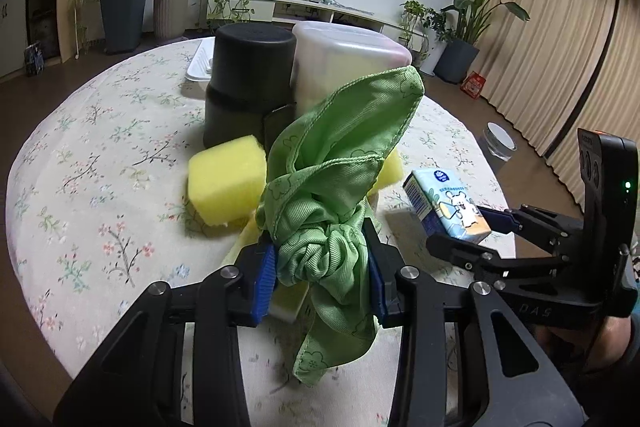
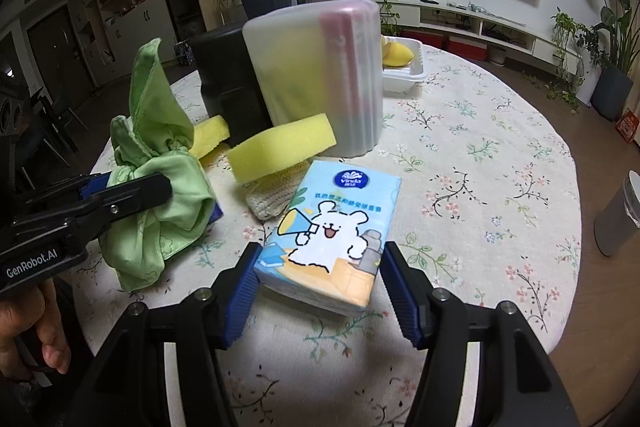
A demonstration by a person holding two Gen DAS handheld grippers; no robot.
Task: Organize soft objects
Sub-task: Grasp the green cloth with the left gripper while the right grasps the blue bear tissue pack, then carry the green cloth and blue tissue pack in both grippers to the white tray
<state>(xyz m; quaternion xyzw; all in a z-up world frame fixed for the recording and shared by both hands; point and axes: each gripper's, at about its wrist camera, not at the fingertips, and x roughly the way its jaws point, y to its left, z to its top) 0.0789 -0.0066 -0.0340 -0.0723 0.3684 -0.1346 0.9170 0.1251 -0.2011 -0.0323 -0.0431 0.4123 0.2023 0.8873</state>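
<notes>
My left gripper (image 1: 320, 267) is shut on a knotted green cloth (image 1: 340, 155), whose loose ends stick up and hang down over the table. In the right wrist view the green cloth (image 2: 160, 187) shows at the left, clamped between black fingers. My right gripper (image 2: 320, 255) is shut on a light blue tissue pack (image 2: 332, 227) with a white bear print, its blue pads pressing both long sides. In the left wrist view, the tissue pack (image 1: 448, 207) sits in the right gripper (image 1: 464, 231) at the right. Yellow sponges (image 2: 280, 151) (image 1: 228, 183) lie just beyond.
A black canister (image 1: 248, 79) and a translucent lidded container (image 2: 316, 79) stand behind the sponges on the round floral table (image 1: 100, 147). A knitted pad (image 2: 268, 199) lies under one sponge. A white tray (image 2: 404, 75) sits farther back. A silver bin (image 2: 618, 219) stands on the floor.
</notes>
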